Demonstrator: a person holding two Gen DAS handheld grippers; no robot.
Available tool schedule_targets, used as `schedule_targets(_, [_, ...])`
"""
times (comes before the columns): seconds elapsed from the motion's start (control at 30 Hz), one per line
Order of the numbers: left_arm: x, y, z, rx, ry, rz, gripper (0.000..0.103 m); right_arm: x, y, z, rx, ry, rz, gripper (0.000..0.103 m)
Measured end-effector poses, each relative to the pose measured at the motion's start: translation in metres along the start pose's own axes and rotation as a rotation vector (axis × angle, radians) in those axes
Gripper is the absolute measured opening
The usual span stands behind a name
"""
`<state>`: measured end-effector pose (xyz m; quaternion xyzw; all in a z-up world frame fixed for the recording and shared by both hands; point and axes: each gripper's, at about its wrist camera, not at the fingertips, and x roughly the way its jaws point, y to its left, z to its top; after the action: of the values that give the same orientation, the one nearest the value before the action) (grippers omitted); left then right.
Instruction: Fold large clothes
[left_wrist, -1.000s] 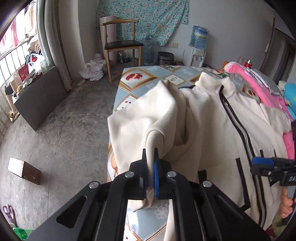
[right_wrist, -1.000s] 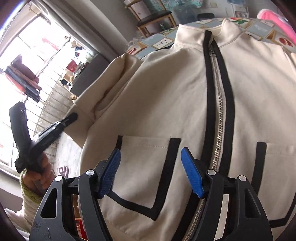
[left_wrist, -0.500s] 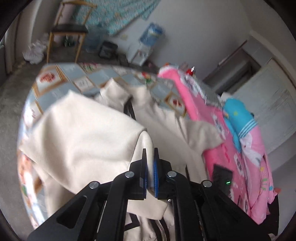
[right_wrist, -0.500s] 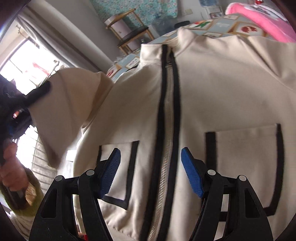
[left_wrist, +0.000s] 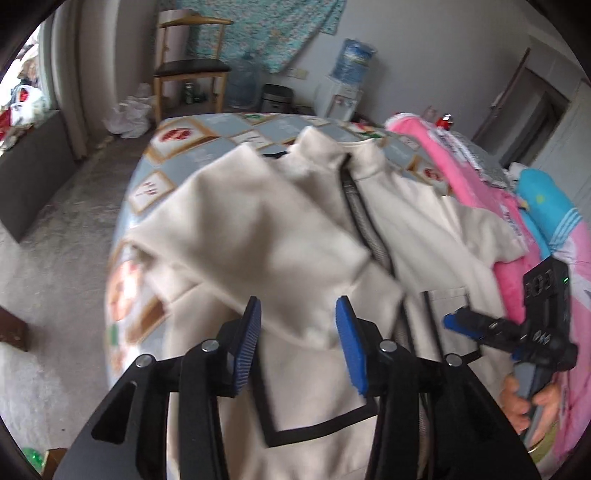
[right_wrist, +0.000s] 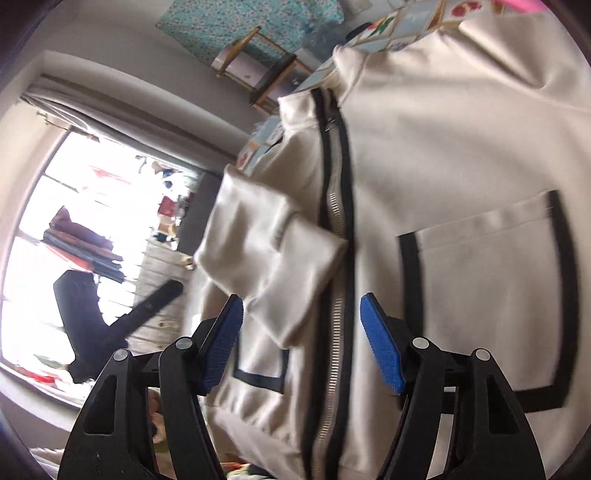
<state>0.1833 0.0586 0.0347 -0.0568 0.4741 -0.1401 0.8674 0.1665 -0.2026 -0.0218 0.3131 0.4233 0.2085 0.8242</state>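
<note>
I'm in a lived-in home room: wooden chair (left_wrist: 190, 70) and water dispenser (left_wrist: 345, 86) far off, pink bedding (left_wrist: 476, 177) right, concrete floor (left_wrist: 55, 258) left.

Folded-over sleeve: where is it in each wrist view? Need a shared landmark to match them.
Left wrist: folded-over sleeve centre frame, its cuff end lying just ahead of the open left gripper.
Right wrist: left of centre, ending at the zipper, ahead of the open right gripper.
Shared landmark: zipper with black trim, just right of the sleeve.

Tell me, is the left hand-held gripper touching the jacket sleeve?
Apart. The left wrist view shows the left hand-held gripper open, the sleeve lying clear of both pads.
</note>
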Motion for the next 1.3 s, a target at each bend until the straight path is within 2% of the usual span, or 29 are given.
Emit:
schedule_targets(0.03, [0.003, 0.008, -0.004, -0.004, 0.011, 0.025, 0.044, 0.005, 0.002, 0.001, 0.007, 0.013, 0.013, 0.063])
schedule_targets(0.1, [0.008, 0.022, -0.012, -0.019, 0.038, 0.059, 0.044, 0.016, 0.005, 0.005, 0.004, 0.02, -0.024, 0.06])
schedule_targets(0.2, [0.016, 0.039, -0.023, -0.044, 0.065, 0.068, 0.045, 0.028, 0.005, 0.008, 0.008, 0.035, -0.049, 0.055])
schedule_targets(0.3, [0.023, 0.046, -0.032, -0.048, 0.065, 0.093, 0.045, 0.043, 0.003, 0.013, 0.004, 0.044, -0.109, 0.051])
schedule_targets(0.4, [0.027, 0.049, -0.036, -0.03, 0.05, 0.122, 0.045, 0.049, 0.006, 0.016, -0.004, 0.03, -0.134, 0.046])
schedule_targets(0.47, [0.03, 0.052, -0.036, -0.022, 0.043, 0.135, 0.045, 0.053, 0.01, 0.018, -0.01, 0.027, -0.159, 0.039])
schedule_targets(0.57, [0.035, 0.054, -0.037, -0.002, 0.041, 0.168, 0.045, 0.059, 0.015, 0.016, -0.037, 0.014, -0.228, 0.02])
schedule_targets(0.6, [0.037, 0.054, -0.038, 0.004, 0.043, 0.175, 0.045, 0.059, 0.017, 0.015, -0.051, 0.003, -0.261, 0.009])
schedule_targets(0.63, [0.038, 0.054, -0.038, 0.011, 0.045, 0.181, 0.045, 0.058, 0.02, 0.016, -0.062, -0.007, -0.267, 0.007])
schedule_targets(0.77, [0.039, 0.05, -0.038, 0.042, 0.042, 0.208, 0.045, 0.039, 0.046, 0.024, -0.161, -0.095, -0.309, 0.005])
schedule_targets(0.97, [0.043, 0.047, -0.036, 0.045, 0.042, 0.239, 0.045, 0.002, 0.071, 0.055, -0.22, -0.2, -0.267, 0.004])
schedule_targets(1.13, [0.044, 0.045, -0.036, 0.056, 0.044, 0.257, 0.045, -0.038, 0.064, 0.093, -0.198, -0.287, -0.266, 0.004])
schedule_targets(1.3, [0.042, 0.042, -0.035, 0.077, 0.044, 0.262, 0.045, -0.055, 0.02, 0.121, -0.125, -0.27, -0.29, 0.004])
